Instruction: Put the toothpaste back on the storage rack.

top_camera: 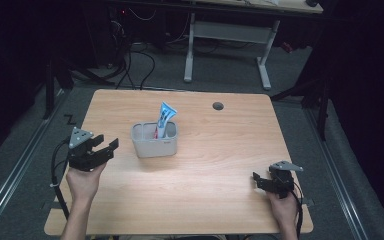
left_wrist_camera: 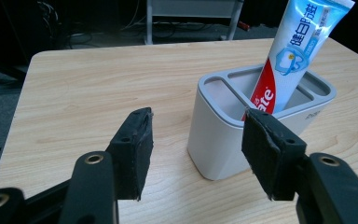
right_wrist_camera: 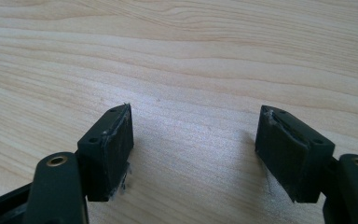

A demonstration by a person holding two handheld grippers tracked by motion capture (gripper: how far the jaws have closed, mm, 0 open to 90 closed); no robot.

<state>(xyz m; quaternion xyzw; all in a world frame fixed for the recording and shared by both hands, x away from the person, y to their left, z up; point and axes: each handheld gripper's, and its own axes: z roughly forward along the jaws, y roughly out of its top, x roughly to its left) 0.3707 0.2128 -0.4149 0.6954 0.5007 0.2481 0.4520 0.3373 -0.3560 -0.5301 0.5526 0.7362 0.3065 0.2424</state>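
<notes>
Pale grey holder [top_camera: 155, 140] stands upright on the wooden table [top_camera: 205, 165], a little left of centre and toward the far half. Rounded-rectangle body, open top, split inside by thin walls: the left gripper view shows a narrow slot along one end and larger compartments beside it [left_wrist_camera: 261, 116]. One toothpaste tube [top_camera: 165, 119] stands in it, cap end down in a larger compartment, crimped flat end up and leaning toward the far right; red near the base, white and light blue above [left_wrist_camera: 289, 56]. The other compartments look bare as far as their floors are visible. Left gripper [top_camera: 106, 148] held at the table's left edge, just beside the holder but apart from it, jaws wide apart with nothing between the pads [left_wrist_camera: 135, 154]; from its own camera the holder's near corner sits between and beyond the jaws. Right gripper [top_camera: 258, 180] rests low near the table's right front corner, well apart from the holder, jaws spread wide over bare wood [right_wrist_camera: 191, 154], gripping nothing.
</notes>
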